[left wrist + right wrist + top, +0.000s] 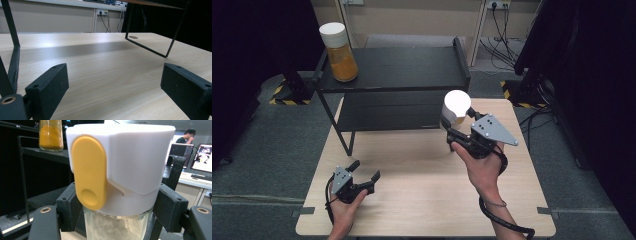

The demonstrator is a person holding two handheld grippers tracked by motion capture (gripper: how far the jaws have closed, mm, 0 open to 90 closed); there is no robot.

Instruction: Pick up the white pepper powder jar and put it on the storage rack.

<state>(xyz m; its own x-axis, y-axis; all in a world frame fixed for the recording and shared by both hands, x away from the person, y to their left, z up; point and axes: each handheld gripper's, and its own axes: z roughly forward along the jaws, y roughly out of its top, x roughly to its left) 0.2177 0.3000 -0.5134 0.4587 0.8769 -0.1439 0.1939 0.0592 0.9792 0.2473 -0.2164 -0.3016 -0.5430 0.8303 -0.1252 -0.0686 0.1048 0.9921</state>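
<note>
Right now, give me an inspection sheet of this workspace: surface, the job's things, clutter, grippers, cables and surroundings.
Surface: light wooden table, bare in front.
Job's things: white-lidded jar with a yellow tab and pale powder, held near the shelf's front right corner; second jar with orange powder stands upright on the top left of the black two-tier shelf.
Clutter: nothing seen.
Grippers: right gripper shut on the white-lidded jar below its lid; left gripper open, nothing between its jaws, low over the table.
Cables: a black cable trails from the right gripper; wall cables hang from sockets.
Surroundings: grey floor, dark equipment on both sides, monitors and a person behind.
</note>
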